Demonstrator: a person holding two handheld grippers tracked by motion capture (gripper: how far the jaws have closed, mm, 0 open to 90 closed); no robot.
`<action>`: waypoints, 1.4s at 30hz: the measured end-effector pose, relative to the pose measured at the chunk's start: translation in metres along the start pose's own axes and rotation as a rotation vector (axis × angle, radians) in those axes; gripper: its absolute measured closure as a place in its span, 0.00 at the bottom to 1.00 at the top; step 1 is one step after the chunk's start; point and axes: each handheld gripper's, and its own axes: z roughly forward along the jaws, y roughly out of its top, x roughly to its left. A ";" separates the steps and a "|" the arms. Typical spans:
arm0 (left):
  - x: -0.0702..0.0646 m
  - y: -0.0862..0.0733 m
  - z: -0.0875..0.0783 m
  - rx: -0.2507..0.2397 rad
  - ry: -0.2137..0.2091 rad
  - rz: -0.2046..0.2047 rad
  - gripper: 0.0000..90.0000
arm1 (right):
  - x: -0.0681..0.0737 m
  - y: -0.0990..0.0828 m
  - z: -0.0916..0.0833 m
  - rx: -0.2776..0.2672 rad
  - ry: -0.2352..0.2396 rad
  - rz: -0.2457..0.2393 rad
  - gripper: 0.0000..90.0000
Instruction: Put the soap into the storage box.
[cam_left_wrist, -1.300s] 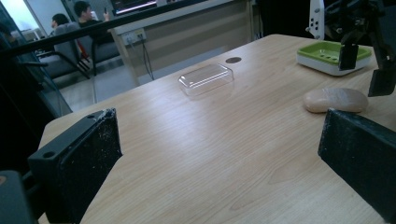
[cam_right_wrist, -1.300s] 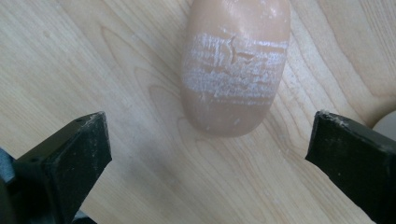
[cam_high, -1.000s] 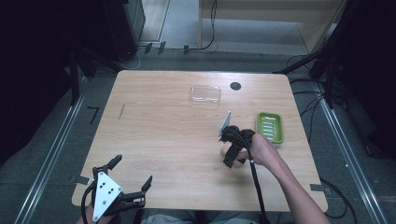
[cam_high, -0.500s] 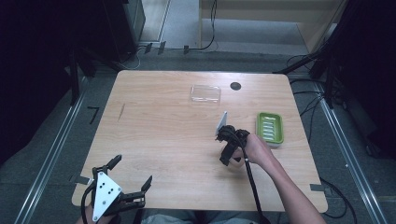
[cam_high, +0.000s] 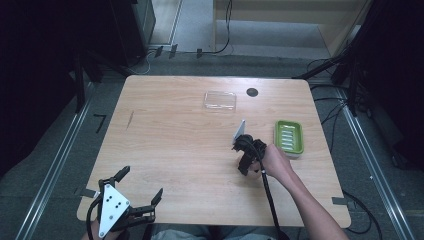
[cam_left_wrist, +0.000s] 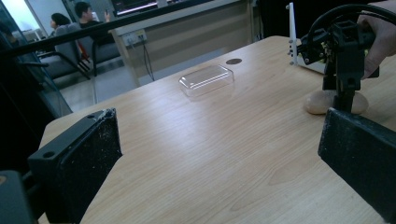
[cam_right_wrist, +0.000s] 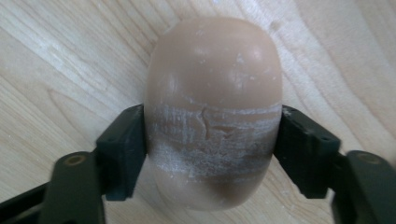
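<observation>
We see a pale wood-grain table (cam_high: 170, 145), matt. The tan soap bar (cam_right_wrist: 214, 112) looks smooth, scuffed chalky white. The clear lid (cam_left_wrist: 206, 80) is probably glossy plastic.

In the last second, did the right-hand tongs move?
Yes. The right tongs slid left, away from the green soap dish, toward the table's middle.

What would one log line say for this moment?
right tongs: shut on soap | left tongs: open, idle | green dish, clear lid: untouched

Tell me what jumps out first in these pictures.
The tan soap bar lies on the wooden table with the right gripper clamped on its two sides, right of centre. A green soap dish sits just beyond it to the right, and a clear plastic lid lies near the far edge.
</observation>
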 end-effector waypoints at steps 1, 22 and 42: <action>0.000 0.000 0.000 0.000 0.000 0.001 0.00 | 0.000 0.000 0.001 0.005 0.001 0.000 0.35; 0.000 0.000 0.000 -0.005 0.000 0.001 0.00 | 0.002 0.002 0.001 0.025 -0.011 -0.038 0.37; -0.001 0.000 -0.001 -0.005 0.001 0.004 0.00 | -0.004 -0.006 -0.023 0.003 -0.020 -0.057 0.38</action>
